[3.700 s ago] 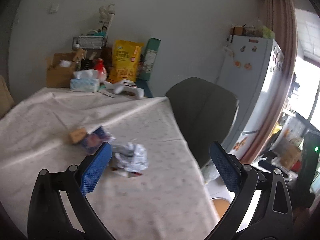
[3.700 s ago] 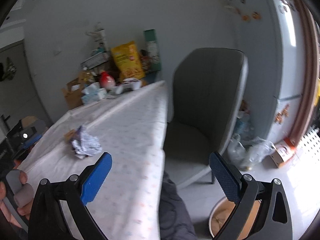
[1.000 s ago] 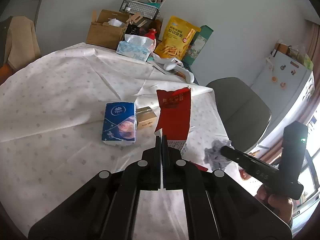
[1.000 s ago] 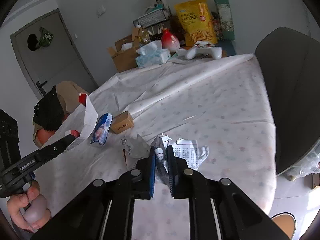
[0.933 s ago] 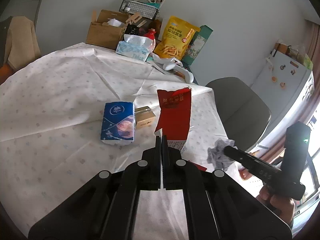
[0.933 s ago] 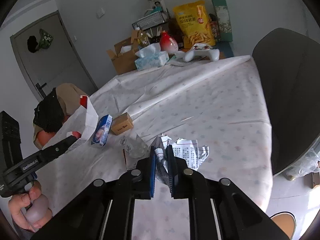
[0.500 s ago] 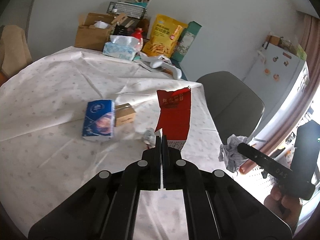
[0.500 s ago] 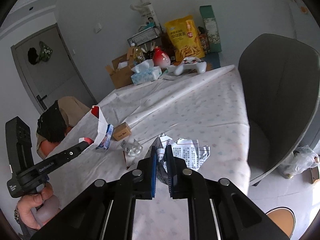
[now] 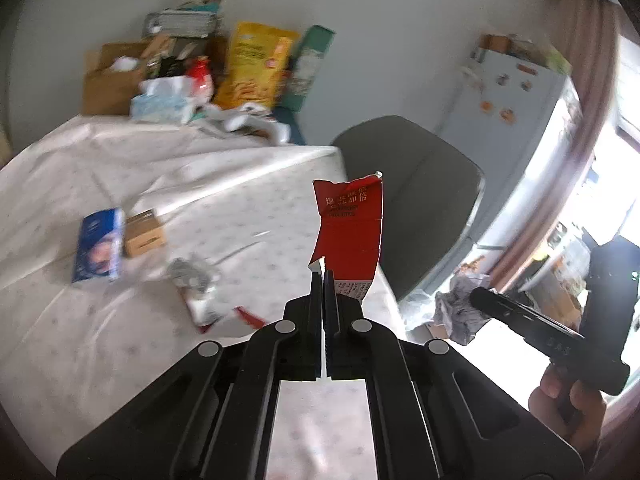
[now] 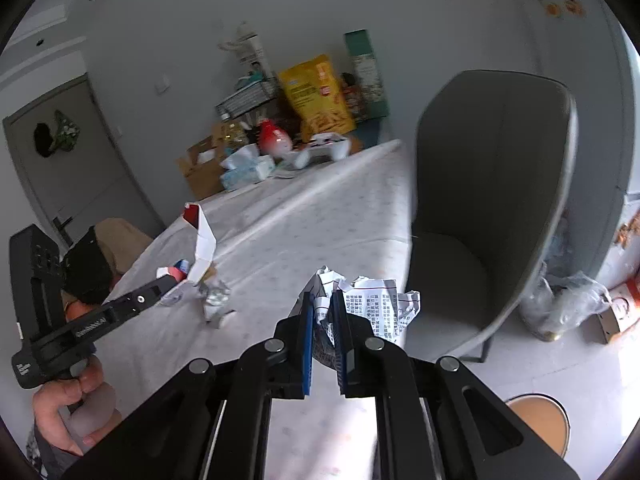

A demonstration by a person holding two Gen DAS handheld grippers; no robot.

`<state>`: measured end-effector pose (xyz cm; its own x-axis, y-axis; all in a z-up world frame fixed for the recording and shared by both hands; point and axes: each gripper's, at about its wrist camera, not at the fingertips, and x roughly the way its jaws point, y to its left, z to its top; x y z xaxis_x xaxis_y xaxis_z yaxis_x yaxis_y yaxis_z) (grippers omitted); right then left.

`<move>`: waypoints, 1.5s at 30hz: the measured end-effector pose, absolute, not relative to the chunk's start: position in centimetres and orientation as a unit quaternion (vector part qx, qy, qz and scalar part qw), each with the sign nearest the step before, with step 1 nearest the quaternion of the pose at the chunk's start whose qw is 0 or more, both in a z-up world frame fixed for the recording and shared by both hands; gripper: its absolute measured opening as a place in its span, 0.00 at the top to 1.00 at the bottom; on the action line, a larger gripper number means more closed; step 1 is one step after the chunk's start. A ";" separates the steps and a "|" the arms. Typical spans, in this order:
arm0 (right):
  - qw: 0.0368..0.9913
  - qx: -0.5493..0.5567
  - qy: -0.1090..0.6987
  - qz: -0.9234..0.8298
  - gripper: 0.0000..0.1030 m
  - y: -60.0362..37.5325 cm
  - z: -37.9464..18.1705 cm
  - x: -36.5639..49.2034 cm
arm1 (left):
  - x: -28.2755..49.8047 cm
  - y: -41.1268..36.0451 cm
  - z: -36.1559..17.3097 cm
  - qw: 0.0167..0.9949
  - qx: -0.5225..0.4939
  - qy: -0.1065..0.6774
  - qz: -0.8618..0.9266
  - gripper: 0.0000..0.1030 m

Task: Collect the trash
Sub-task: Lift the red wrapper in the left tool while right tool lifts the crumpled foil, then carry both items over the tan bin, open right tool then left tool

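My left gripper (image 9: 323, 276) is shut on a torn red wrapper (image 9: 349, 232) and holds it upright above the white-clothed table (image 9: 100, 336). My right gripper (image 10: 322, 300) is shut on a crumpled printed paper (image 10: 380, 304), held off the table's right edge; that paper (image 9: 460, 312) also shows in the left wrist view. The red wrapper (image 10: 202, 240) shows in the right wrist view with the left gripper (image 10: 172, 280). A crumpled clear wrapper (image 9: 194, 276) and a red scrap (image 9: 250, 316) lie on the table.
A blue tissue pack (image 9: 98, 244) and a small brown box (image 9: 144, 232) lie on the table. Boxes, a tissue box (image 9: 160, 104) and a yellow snack bag (image 9: 252, 68) crowd the far end. A grey chair (image 10: 492, 200) stands beside the table. A round bin (image 10: 540, 420) sits on the floor.
Both grippers have lifted and swung right with their trash, towards the chair side of the table. The view of the table has shifted left and blurred.
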<state>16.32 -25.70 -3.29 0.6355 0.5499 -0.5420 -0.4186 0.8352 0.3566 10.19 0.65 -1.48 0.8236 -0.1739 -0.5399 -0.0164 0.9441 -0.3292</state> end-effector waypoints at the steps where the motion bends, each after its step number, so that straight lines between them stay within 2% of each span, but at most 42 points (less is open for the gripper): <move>1: 0.900 0.101 0.332 0.265 0.90 -26.1 -3.4 16.3 | 10.3 0.1 -1.4 0.942 -0.158 0.294 -0.046 0.98; 11: 0.910 0.123 0.336 0.208 0.90 -32.6 -5.0 15.7 | 12.3 -5.7 -0.8 0.941 -0.118 0.302 -0.095 0.98; 23: 0.910 0.158 0.357 0.139 0.90 -39.6 -8.7 14.9 | 14.1 -14.5 -2.5 0.923 -0.069 0.341 -0.164 0.98; 33: 0.898 0.187 0.388 0.083 0.90 -45.3 -14.2 14.3 | 15.6 -21.7 -5.4 0.906 -0.024 0.370 -0.205 0.98; 42: 0.874 0.215 0.434 0.043 0.90 -49.2 -21.3 14.4 | 16.3 -26.2 -7.9 0.892 0.005 0.394 -0.222 0.98; 45: 0.863 0.228 0.449 0.037 0.86 -50.1 -23.4 14.8 | 16.5 -27.5 -8.6 0.886 0.017 0.404 -0.228 0.98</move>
